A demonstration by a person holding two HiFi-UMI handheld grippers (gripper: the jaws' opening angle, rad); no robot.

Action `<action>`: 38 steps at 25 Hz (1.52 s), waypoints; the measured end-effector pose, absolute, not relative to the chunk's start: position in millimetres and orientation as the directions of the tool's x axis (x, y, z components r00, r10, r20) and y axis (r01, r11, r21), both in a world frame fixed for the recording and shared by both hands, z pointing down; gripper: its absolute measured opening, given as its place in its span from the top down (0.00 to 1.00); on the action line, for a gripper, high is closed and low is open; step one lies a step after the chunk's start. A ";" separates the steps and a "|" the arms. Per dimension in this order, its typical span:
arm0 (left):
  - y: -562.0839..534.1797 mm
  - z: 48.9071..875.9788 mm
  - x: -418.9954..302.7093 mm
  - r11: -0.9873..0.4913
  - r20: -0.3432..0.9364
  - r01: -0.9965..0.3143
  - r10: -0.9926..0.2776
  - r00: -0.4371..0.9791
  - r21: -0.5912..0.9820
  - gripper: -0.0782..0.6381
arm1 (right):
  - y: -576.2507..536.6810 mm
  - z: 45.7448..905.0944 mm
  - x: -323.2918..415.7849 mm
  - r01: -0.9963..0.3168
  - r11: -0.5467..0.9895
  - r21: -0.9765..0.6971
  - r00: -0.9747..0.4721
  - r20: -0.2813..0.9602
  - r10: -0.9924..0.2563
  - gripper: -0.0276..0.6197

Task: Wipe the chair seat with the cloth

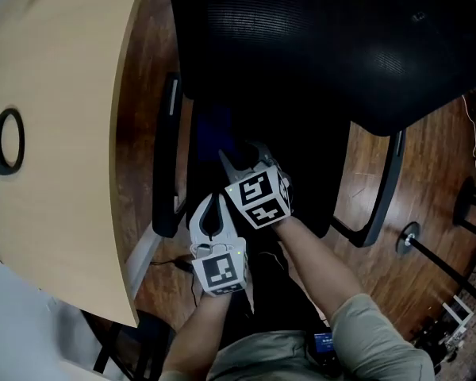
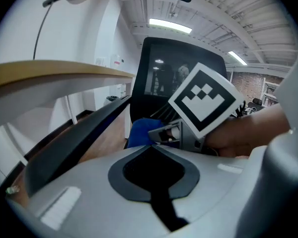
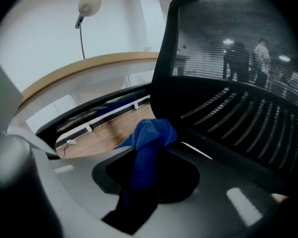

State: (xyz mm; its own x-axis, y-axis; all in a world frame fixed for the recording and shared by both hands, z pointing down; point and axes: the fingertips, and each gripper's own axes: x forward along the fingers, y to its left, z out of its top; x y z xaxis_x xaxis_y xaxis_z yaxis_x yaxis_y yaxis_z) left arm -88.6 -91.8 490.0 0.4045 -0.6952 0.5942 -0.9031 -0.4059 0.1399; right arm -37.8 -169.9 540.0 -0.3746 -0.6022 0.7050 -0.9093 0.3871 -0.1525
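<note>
The chair seat (image 1: 305,177) is lost in shadow below the backrest (image 1: 317,46). A bunched, blue, knit-textured cloth (image 3: 151,133) is pinched mid-frame by the right claw (image 3: 146,153). The left claw (image 2: 151,146) is pressed together, empty.

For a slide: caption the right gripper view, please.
Right claw grips a blue cloth in front of a black mesh chair.

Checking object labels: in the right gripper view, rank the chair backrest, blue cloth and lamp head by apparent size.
chair backrest
blue cloth, near the camera
lamp head, far away, so only apparently smallest
</note>
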 end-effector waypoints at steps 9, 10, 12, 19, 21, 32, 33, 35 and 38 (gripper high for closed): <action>-102.8 536.9 -108.1 -0.381 0.643 -0.913 -0.666 0.378 0.143 0.89 | -224.4 593.1 -73.1 -0.894 0.415 -0.166 -0.401 0.711 -0.578 0.79; -104.4 540.0 -107.9 -0.382 0.644 -0.913 -0.665 0.378 0.142 0.88 | -227.9 598.7 -74.3 -0.895 0.415 -0.166 -0.398 0.716 -0.573 0.79; -106.9 545.4 -107.4 -0.381 0.649 -0.913 -0.660 0.379 0.145 0.88 | -232.2 609.6 -73.4 -0.898 0.408 -0.164 -0.390 0.727 -0.565 0.79; -119.7 553.0 -97.7 -0.422 0.655 -0.897 -0.642 0.399 0.132 0.88 | -237.3 625.3 -41.4 -0.931 0.327 -0.163 -0.334 0.746 -0.576 0.80; -121.3 549.5 -87.4 -0.443 0.650 -0.886 -0.635 0.417 0.135 0.88 | -235.1 623.3 -24.0 -0.944 0.290 -0.159 -0.306 0.751 -0.586 0.80; -102.7 535.4 -6.2 -0.593 0.633 -0.788 -0.550 0.545 0.164 0.88 | -183.6 613.7 101.3 -0.994 0.054 -0.100 -0.112 0.786 -0.608 0.80; -99.4 536.0 2.0 -0.610 0.630 -0.775 -0.538 0.559 0.166 0.89 | -175.9 614.5 115.3 -0.995 0.020 -0.094 -0.086 0.788 -0.609 0.80; -91.8 537.0 18.4 -0.641 0.626 -0.748 -0.515 0.585 0.172 0.88 | -158.6 615.6 144.1 -0.996 -0.050 -0.076 -0.030 0.795 -0.606 0.80; -80.1 535.5 42.8 -0.678 0.622 -0.713 -0.484 0.616 0.177 0.88 | -130.7 614.3 187.2 -0.987 -0.155 -0.044 0.058 0.802 -0.594 0.80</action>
State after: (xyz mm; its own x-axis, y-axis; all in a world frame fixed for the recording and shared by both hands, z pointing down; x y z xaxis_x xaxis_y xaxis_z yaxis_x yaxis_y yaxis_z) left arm 42.8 -80.1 535.5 0.6155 -0.4841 0.6219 -0.7129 -0.6784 0.1775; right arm 187.2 -130.7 614.3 0.0580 -0.5941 0.8023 -0.9869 -0.1552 -0.0436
